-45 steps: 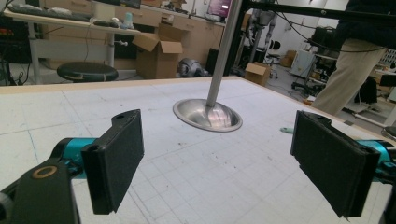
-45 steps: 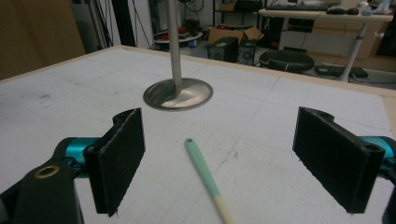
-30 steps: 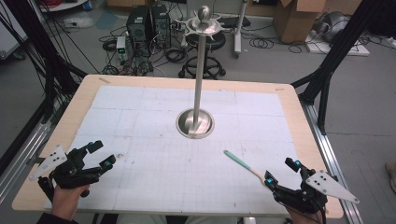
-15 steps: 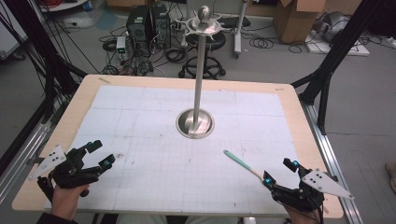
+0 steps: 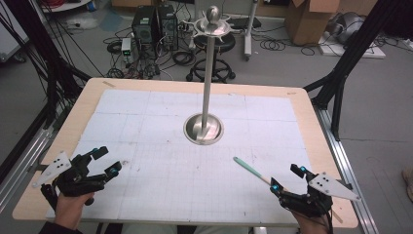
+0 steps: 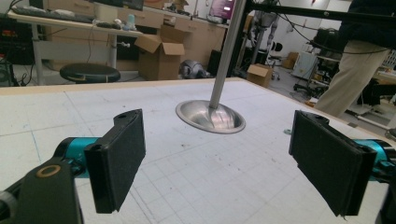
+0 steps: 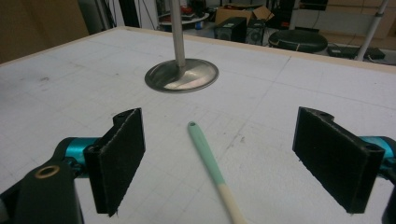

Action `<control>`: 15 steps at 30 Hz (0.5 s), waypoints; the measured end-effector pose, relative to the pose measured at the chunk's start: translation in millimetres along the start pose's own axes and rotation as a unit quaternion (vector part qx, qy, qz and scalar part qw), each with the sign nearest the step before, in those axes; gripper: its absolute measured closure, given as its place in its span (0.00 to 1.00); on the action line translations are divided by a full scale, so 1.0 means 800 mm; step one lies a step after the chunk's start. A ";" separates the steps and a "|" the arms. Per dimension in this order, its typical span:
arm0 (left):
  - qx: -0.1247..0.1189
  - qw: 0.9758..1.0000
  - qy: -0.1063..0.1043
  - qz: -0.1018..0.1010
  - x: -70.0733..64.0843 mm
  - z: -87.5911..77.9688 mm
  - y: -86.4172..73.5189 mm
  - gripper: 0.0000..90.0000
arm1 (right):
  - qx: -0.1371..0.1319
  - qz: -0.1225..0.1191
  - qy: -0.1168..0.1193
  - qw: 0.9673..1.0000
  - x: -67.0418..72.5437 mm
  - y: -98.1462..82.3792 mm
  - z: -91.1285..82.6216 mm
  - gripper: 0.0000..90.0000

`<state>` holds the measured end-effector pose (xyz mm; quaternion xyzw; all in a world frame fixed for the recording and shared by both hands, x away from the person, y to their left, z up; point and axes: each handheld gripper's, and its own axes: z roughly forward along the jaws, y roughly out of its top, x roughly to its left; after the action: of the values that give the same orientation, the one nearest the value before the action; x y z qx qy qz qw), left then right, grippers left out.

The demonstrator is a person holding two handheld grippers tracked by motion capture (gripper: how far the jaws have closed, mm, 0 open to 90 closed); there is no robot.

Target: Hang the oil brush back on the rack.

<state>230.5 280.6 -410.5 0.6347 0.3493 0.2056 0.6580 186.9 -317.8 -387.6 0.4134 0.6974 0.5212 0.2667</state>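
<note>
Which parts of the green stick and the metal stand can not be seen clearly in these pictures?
- Stick: near end cut off by the bottom edge in the right gripper view; hidden behind the right claw in the high view.
- Stand: pole top cut off by the upper edge in both gripper views.

floor: plain grey concrete-looking stuff (image 5: 389,97), cables snaking all over it behind the table
table: light wood edge (image 5: 311,117) with a white gridded mat (image 5: 160,146) on top
frame: black struts (image 5: 350,53) angling up on both sides, plus a metal rail (image 5: 348,165) along the right edge
stool: black round one (image 5: 214,53) just past the far edge
gear: two dark computer towers (image 5: 153,24) on the floor, far left
boxes: cardboard box (image 5: 311,19) far right, more open ones (image 6: 161,53) by a desk (image 6: 70,23)
person: someone in tan trousers (image 6: 345,74) standing off to the side
</note>
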 end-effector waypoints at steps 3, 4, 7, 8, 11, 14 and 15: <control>0.001 1.000 0.000 0.003 0.001 0.001 0.000 0.21 | 0.006 -0.002 0.008 1.000 0.000 0.001 0.002 0.21; 0.001 1.000 0.000 0.001 0.001 0.001 0.000 0.21 | 0.011 -0.004 0.011 1.000 -0.001 0.001 0.004 0.22; -0.001 1.000 -0.001 -0.001 0.001 0.000 0.000 0.21 | 0.029 -0.009 0.014 0.999 -0.004 0.001 0.014 0.22; -0.002 1.000 -0.001 0.000 0.001 -0.001 0.000 0.21 | 0.033 -0.010 0.013 0.999 -0.005 0.001 0.017 0.24; -0.001 1.000 -0.003 0.000 0.001 0.000 0.000 0.21 | 0.056 -0.013 0.014 0.998 -0.010 0.000 0.027 0.27; -0.001 1.000 -0.003 0.000 0.001 0.002 0.000 0.21 | 0.076 -0.013 0.012 0.997 -0.018 -0.002 0.038 0.29; -0.001 1.000 -0.003 -0.001 0.001 0.002 0.000 0.21 | 0.084 -0.013 0.011 0.996 -0.021 -0.003 0.041 0.30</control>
<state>232.0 280.0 -410.8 0.6347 0.3474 0.2031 0.6597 221.5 -315.9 -401.0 0.4196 0.7466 0.4621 0.2300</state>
